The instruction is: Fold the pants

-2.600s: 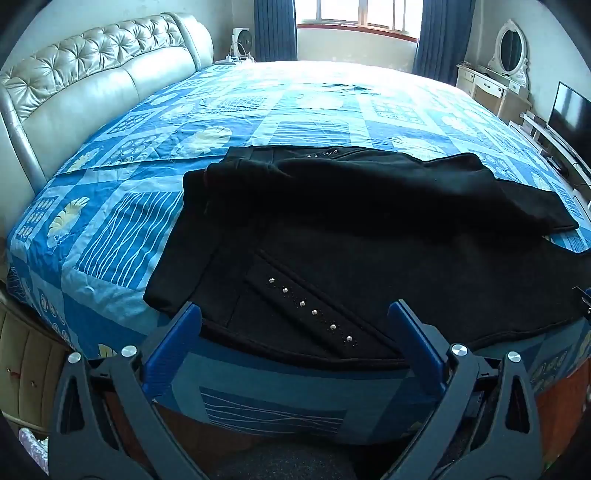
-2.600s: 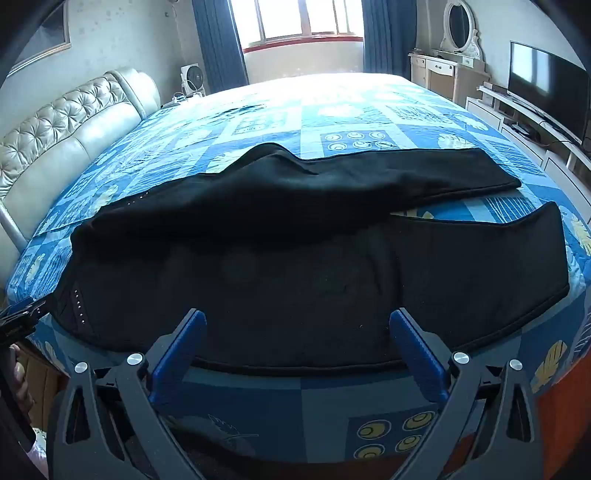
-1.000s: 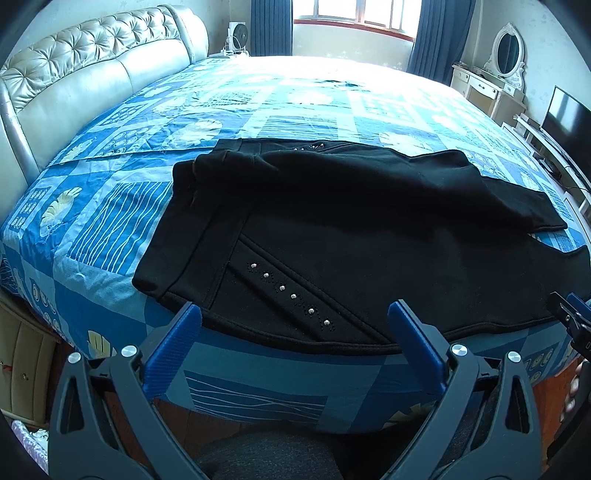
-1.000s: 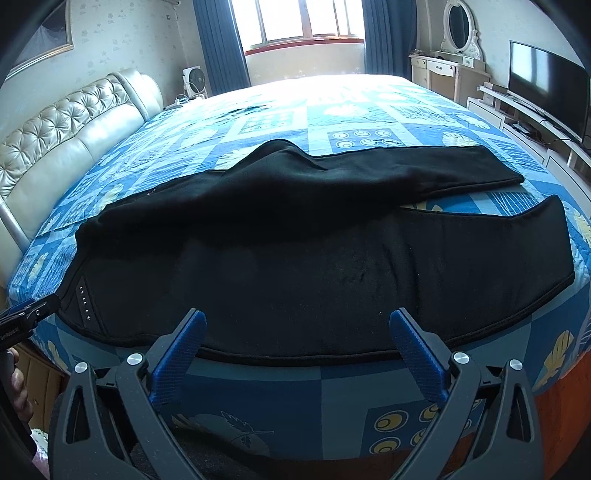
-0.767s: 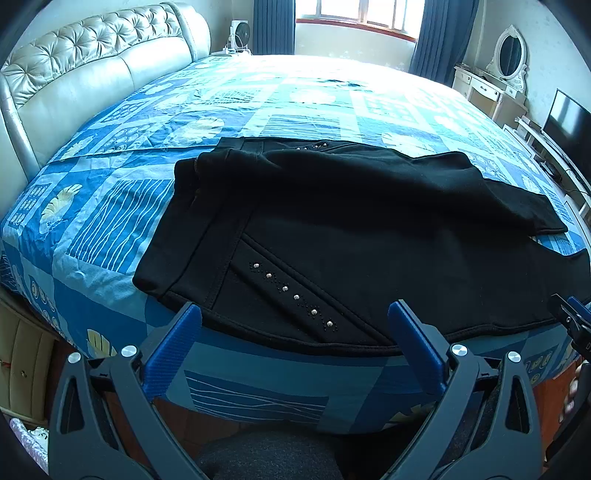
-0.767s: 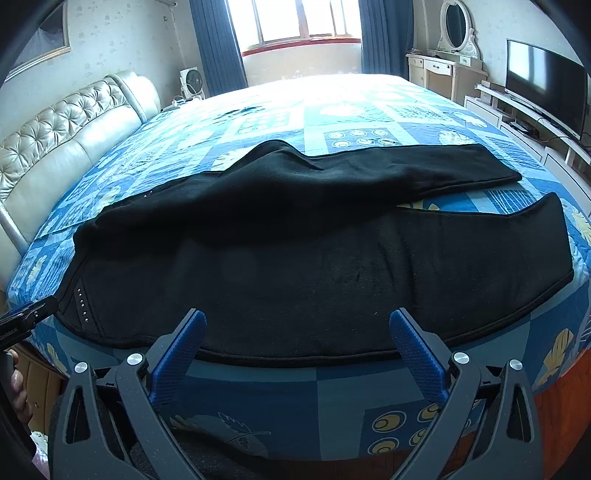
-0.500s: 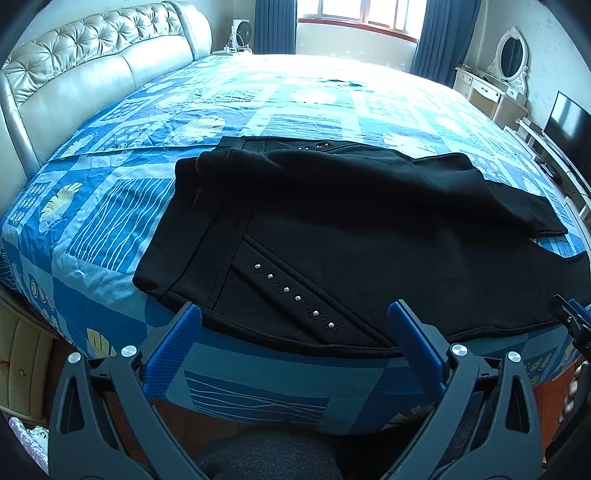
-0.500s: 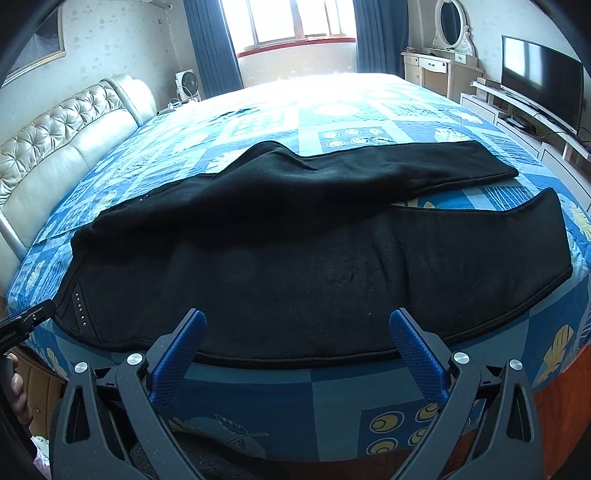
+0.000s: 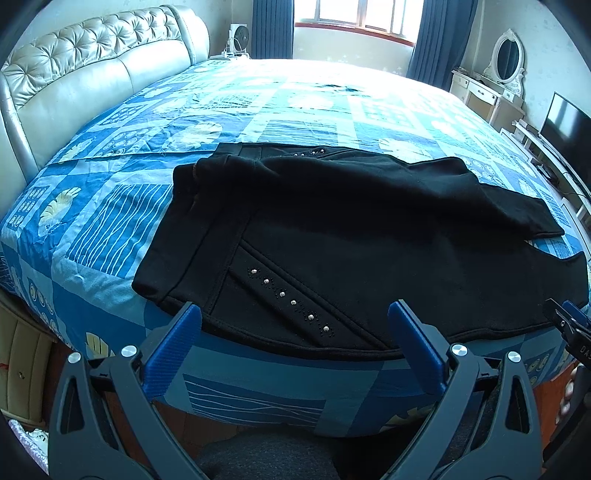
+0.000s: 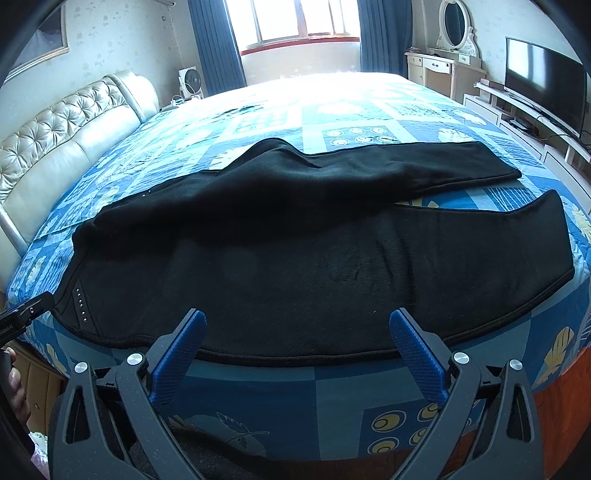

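Observation:
Black pants (image 9: 351,236) lie spread across the near part of the bed, waistband to the left, with a studded pocket line (image 9: 291,299) near the front edge. In the right wrist view the pants (image 10: 317,258) stretch left to right, the far leg lying partly over the near one and both cuffs at the right. My left gripper (image 9: 293,325) hovers open just before the near hem by the studs, holding nothing. My right gripper (image 10: 297,330) is open too, just before the near hem around mid-leg.
The bed carries a blue patterned quilt (image 9: 110,206) and has a padded cream headboard (image 9: 74,81) on the left. A dresser with an oval mirror (image 10: 454,22) and a television (image 10: 543,74) stand at the right. A fan (image 10: 190,79) sits near the curtained window.
Both grippers have crept slightly forward toward the pants' near hem; the views are nearly steady. The pants have not moved and both grippers stay open.

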The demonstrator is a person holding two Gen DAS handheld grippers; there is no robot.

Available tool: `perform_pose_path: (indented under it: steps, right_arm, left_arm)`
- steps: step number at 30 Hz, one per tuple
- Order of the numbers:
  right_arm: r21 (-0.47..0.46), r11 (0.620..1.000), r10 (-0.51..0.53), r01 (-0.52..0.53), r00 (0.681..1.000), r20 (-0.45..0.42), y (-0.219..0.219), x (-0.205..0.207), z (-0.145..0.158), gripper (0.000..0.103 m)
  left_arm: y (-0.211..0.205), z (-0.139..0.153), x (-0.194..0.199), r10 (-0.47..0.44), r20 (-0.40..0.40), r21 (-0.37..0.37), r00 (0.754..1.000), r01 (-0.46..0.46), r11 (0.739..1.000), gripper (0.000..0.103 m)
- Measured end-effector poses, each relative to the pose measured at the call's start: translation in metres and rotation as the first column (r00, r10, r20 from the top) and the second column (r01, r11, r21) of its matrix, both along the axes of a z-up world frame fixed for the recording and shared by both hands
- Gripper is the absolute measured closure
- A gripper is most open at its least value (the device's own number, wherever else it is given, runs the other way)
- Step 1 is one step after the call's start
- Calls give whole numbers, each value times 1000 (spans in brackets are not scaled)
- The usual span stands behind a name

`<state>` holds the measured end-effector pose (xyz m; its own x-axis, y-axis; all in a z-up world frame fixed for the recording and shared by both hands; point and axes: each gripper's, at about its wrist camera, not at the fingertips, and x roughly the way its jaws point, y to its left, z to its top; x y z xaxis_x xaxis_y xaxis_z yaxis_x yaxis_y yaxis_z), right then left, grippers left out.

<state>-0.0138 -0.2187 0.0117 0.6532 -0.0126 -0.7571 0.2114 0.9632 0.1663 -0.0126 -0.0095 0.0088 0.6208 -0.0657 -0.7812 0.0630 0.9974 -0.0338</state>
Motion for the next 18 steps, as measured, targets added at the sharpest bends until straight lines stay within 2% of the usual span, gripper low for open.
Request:
perform_pose_path:
  steps: [5,7,10,12,14,18]
  right_arm:
    - [55,998,5,-7,1000,29,-10,1,13,4]
    - [42,999,-19,17,998,55,-23,0,24,4]
    - [65,996,-71,67,995,69,-57,-2,37,4]
    - [146,980,-142,132,988,57,-98,-6,38,4]
    - [256,938,-257,235,965,57,-149,-19,37,4]
    - [455,808,-459,373,884,92,-247,-62,27,4]
  left_arm:
    - [0,-1,1,-5,-8,-9,1000,5,1000,2]
    - [1,-1,1,-2,-8,-12,1000,2,1000,2]
    - [2,0,1,2,-6,-17,1000,-2,1000,2]
    - [3,0,0,3,-7,-18,1000,-3,1000,2]
    - [2,-1,0,1,-10,-19,1000,-1,1000,2]
    - [-2,-3,-1,-8,-10,-7,1000,8,1000,2]
